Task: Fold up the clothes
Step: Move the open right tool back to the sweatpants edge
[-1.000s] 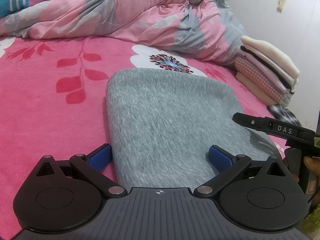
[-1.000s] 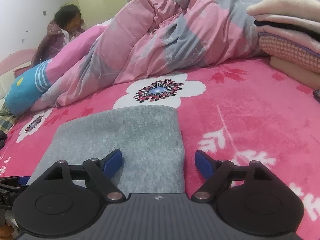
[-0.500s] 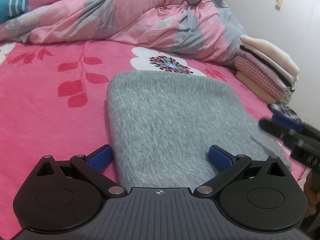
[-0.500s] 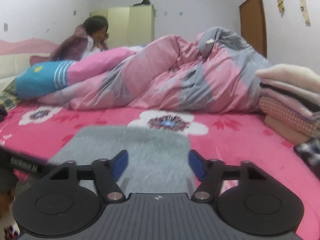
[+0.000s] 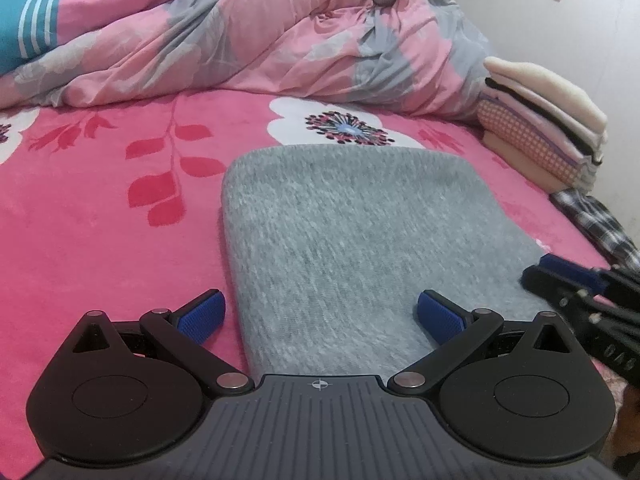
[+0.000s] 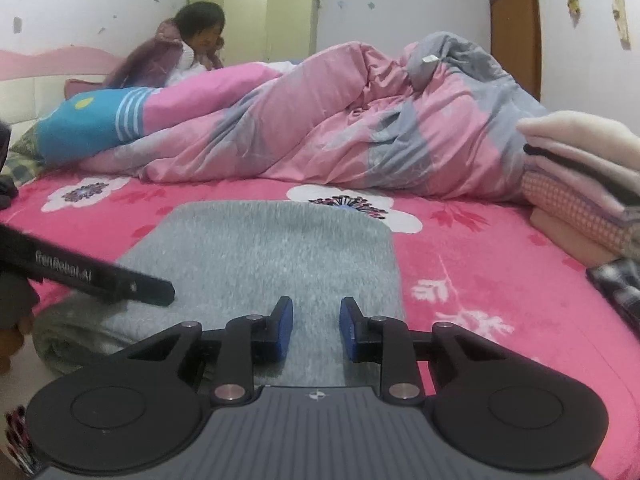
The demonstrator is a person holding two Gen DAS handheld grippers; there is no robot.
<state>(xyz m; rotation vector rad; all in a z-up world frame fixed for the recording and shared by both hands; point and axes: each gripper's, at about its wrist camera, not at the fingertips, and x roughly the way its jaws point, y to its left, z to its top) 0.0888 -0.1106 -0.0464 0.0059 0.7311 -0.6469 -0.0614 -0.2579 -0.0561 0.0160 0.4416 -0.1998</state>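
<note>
- The folded grey fuzzy knit garment [image 5: 360, 248] lies flat on the pink floral bed sheet [image 5: 100, 208], near edge toward both grippers.
- The left gripper [image 5: 320, 312] stays wide open over that edge, gripping nothing.
- The right gripper [image 6: 316, 326] has swung in; its jaws are closing over the garment's near right corner, so a lift looks next.

A home bedroom: a bed [image 6: 500, 280] spread with a pink floral sheet, a rumpled pink-and-grey quilt [image 6: 340, 120] heaped behind. A cream wardrobe [image 6: 272, 24] and brown door [image 6: 516, 28] line the walls; folded clothes [image 5: 544, 128] sit stacked at the bed's edge.
</note>
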